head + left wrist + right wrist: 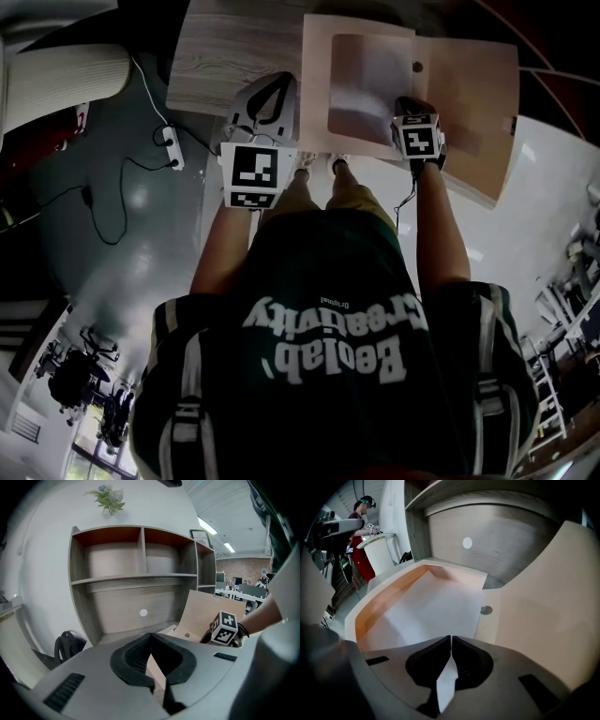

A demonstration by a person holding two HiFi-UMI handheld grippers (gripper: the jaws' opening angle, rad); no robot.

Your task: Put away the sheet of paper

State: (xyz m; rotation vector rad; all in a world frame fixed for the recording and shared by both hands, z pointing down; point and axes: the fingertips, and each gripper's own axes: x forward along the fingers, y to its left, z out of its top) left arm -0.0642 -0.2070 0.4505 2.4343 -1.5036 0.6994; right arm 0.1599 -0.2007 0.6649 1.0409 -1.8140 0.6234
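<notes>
The white sheet of paper (367,80) (424,611) lies inside the open peach-coloured file box (469,112) (543,602), in its left half. The lid stands tilted open to the right. My right gripper (411,103) (451,640) is at the box's near edge, shut on the sheet's near edge. A white sliver of paper shows between its closed pads. My left gripper (272,89) (150,637) hovers over the wooden desk (220,56) just left of the box. Its jaws are shut, tips touching, and I see nothing held in them.
A wooden shelf unit (140,555) with open compartments rises at the back of the desk, a plant (108,498) on top. The box has a round snap (486,610) on its middle strip. A power strip and cables (172,148) lie on the floor at left.
</notes>
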